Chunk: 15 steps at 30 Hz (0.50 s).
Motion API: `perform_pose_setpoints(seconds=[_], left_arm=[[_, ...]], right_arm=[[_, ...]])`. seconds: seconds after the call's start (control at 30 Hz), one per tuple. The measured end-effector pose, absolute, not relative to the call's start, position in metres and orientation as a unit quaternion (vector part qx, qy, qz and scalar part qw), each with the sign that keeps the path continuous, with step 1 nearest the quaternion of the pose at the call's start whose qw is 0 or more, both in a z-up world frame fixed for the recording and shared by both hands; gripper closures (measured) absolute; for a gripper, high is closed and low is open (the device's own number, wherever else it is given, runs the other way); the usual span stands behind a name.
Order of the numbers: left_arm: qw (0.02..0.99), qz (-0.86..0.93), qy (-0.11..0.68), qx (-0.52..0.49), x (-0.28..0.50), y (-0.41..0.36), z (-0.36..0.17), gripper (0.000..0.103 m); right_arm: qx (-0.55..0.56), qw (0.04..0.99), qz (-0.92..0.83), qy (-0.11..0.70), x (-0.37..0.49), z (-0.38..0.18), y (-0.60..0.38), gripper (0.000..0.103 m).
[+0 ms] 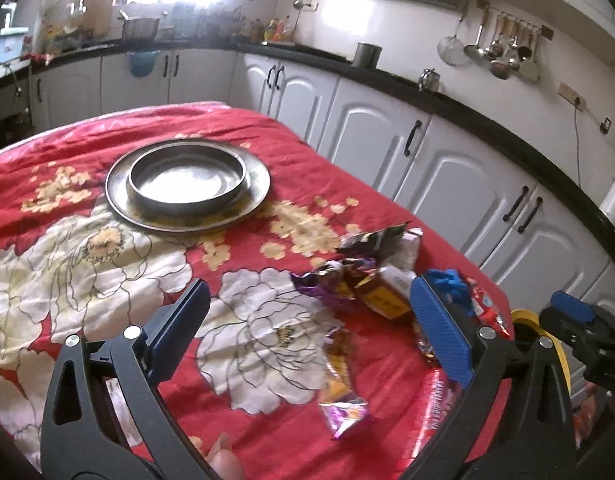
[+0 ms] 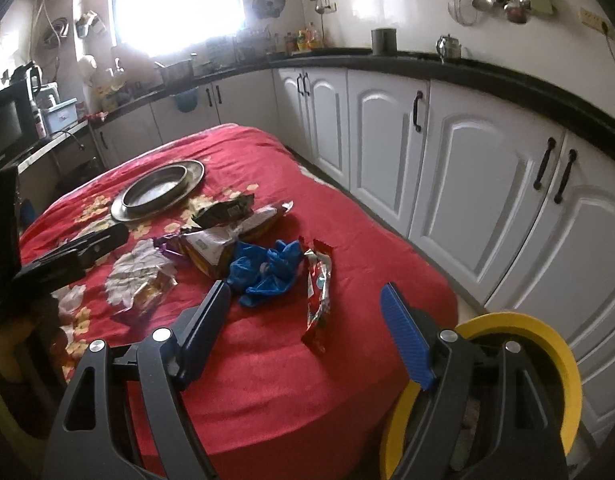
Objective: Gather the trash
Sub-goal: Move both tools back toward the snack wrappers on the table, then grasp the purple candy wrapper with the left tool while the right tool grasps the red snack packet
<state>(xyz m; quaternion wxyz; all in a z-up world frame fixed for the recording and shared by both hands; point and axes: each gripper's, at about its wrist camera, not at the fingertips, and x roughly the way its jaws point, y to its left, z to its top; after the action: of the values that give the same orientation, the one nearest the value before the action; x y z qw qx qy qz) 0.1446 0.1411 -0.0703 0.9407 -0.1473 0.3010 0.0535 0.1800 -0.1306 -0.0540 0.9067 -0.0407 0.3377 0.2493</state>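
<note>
- Two grippers hang over a table (image 2: 267, 380) draped in a red flowered cloth, neither holding anything.
- Left gripper (image 1: 307, 320): jaws spread wide and empty; a purple-and-gold wrapper (image 1: 341, 404) lies on the cloth between them, untouched.
- Right gripper (image 2: 307, 316): jaws also released, empty; the red wrapper (image 2: 317, 300) lies in the gap between them, clear of both pads.
- Trash sits in a loose heap near the table's right edge: a crumpled blue glove (image 2: 267, 272), a brown carton (image 2: 209, 254), a dark packet (image 2: 227, 210) and a clear wrapper (image 2: 147, 292) further left.
- A steel plate (image 1: 187, 184) with a shallow pan on it stands well apart, toward the far end; likely not trash.
- A yellow bin (image 2: 547, 344) rim shows just off the table's near right corner, beside the right gripper; probably where the trash goes.
- Step in hand, as I judge it: the approach, before the first pick.
- Next move calls for lowering each gripper until the pads straddle its wrapper, then closing low against the cloth without pinching the fabric.
- Thin foil may slip, so a grip on a crumpled fold looks safer.
</note>
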Motion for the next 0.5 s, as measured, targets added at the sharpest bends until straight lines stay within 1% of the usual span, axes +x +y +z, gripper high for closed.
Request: perform_pose_setpoints(seconds=[0.13, 0.2, 0.27, 0.4, 0.5], left_arm=[[0.934, 0.041, 0.324, -0.147, 0.159, 0.147, -0.075, 0.022], [0.93, 0.031, 0.336, -0.144, 0.167, 0.149, -0.077, 0.031], [0.927, 0.021, 0.347, -0.139, 0.177, 0.15, -0.079, 0.035], [0.917, 0.003, 0.377, -0.129, 0.196, 0.149, -0.087, 0.036], [0.911, -0.007, 0.387, -0.141, 0.206, 0.152, -0.093, 0.036]], right_arm=[[-0.036, 0.899, 0.247, 0.36, 0.197, -0.068, -0.126, 0.038], [-0.033, 0.896, 0.245, 0.368, 0.204, -0.074, -0.125, 0.04], [-0.031, 0.894, 0.244, 0.375, 0.21, -0.079, -0.124, 0.041], [-0.024, 0.888, 0.243, 0.39, 0.22, -0.088, -0.121, 0.046], [-0.02, 0.884, 0.243, 0.4, 0.225, -0.095, -0.12, 0.054]])
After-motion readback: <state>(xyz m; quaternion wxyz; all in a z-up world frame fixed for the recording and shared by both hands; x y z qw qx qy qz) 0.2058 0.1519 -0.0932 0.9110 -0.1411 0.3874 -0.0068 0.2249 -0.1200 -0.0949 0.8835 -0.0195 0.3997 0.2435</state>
